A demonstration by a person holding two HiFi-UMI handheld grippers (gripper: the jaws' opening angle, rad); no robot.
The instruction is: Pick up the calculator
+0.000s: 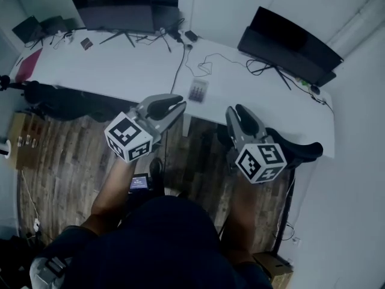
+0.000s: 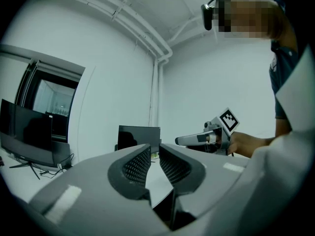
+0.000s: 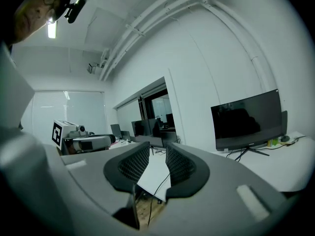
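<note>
The calculator is a small grey slab lying on the white table, close to its front edge and beside a black cable. My left gripper hovers over the floor just short of that edge, pointing towards the calculator from its lower left. Its jaws stand a little apart with nothing between them. My right gripper hangs to the calculator's lower right, also short of the table. Its jaws show a narrow gap and hold nothing. In neither gripper view can I make out the calculator.
Two dark monitors stand at the back of the table, with cables trailing across it. A black chair sits under the table's right end. Below me lies the wooden floor, with a cardboard box at the left.
</note>
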